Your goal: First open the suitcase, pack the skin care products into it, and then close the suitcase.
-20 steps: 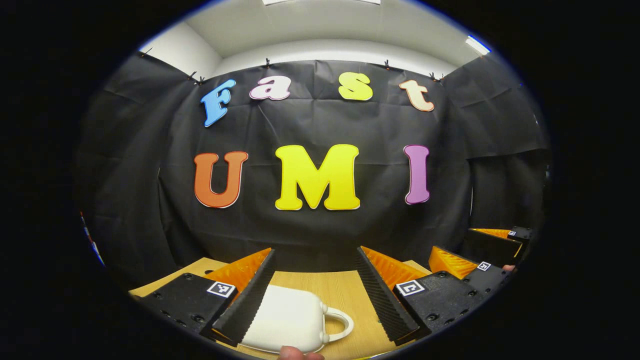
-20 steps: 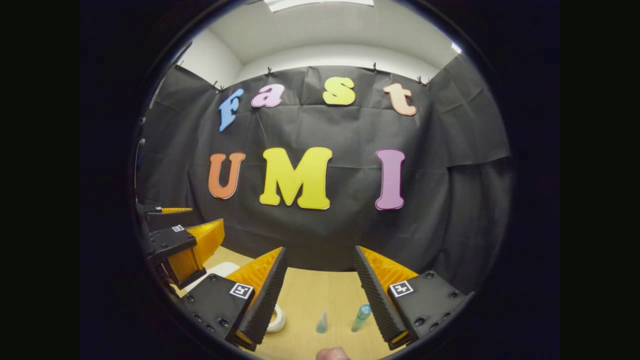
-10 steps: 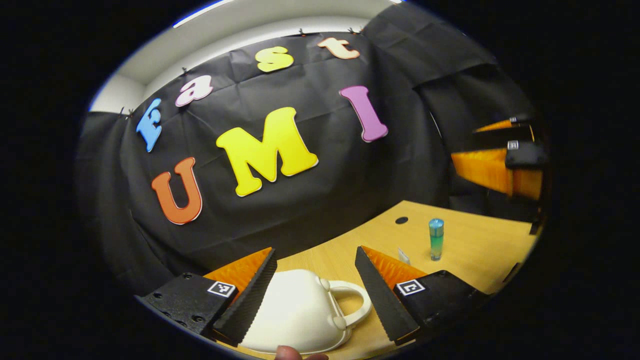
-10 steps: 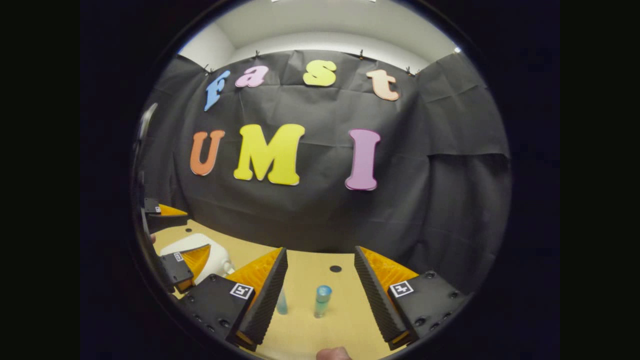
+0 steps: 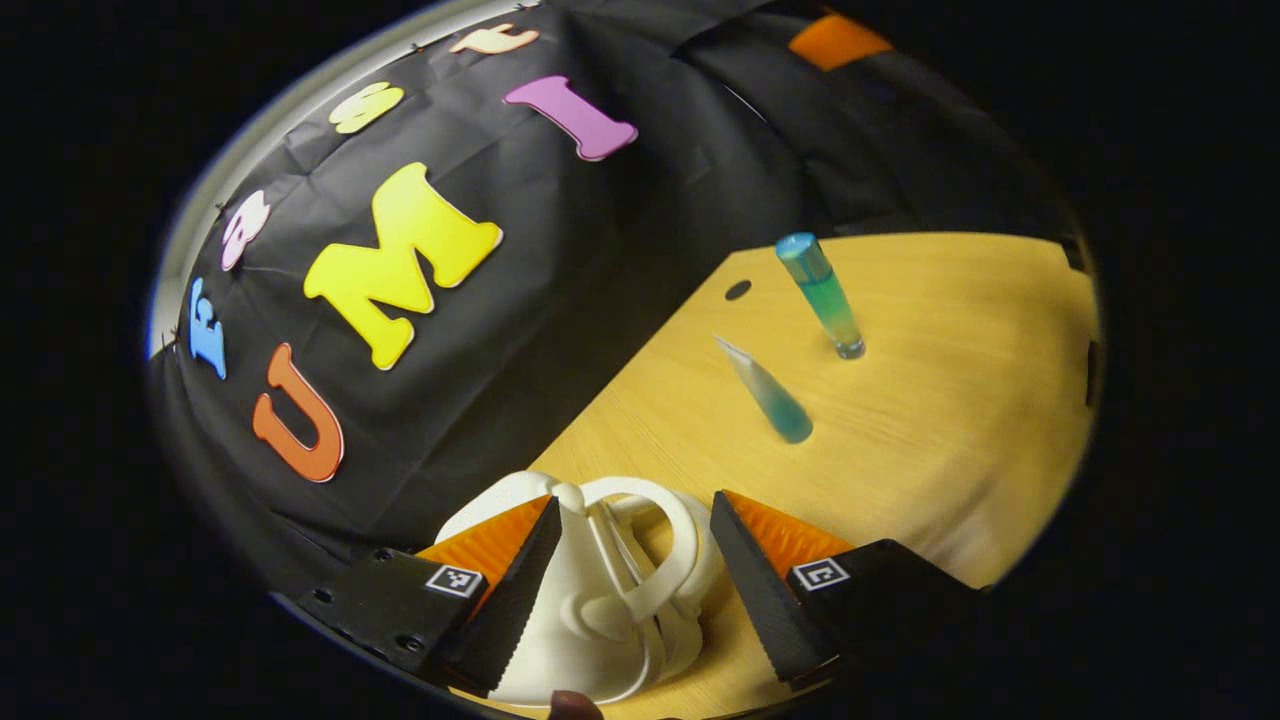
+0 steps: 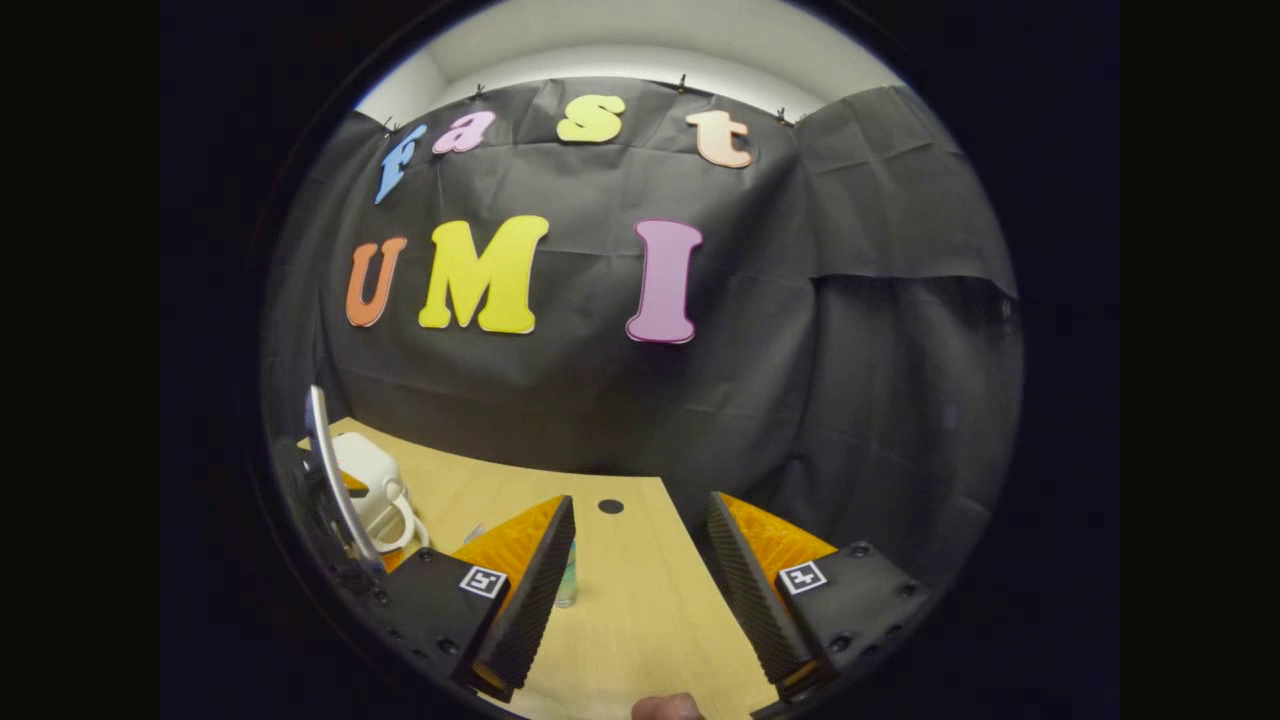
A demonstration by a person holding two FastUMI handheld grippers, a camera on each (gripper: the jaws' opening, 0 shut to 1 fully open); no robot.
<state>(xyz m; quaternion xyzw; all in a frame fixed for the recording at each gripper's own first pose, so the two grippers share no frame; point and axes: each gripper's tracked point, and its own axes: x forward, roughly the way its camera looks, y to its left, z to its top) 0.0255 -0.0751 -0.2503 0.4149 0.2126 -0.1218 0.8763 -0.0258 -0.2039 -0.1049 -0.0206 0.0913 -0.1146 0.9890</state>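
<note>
Rolling sideways, the left gripper [image 5: 630, 570], fingers spread, straddles the white suitcase [image 5: 600, 610] handle; right gripper [image 6: 640, 560] hovers spread.

Even, fairly bright light — apparently from overhead; strong fisheye bending at the edges — left gripper view slightly blurred.

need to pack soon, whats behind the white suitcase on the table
Behind the white suitcase in the left gripper view: bare wooden table, then a cone-shaped tube and an upright blue-green bottle. The suitcase is closed, so its inside is hidden.
</note>
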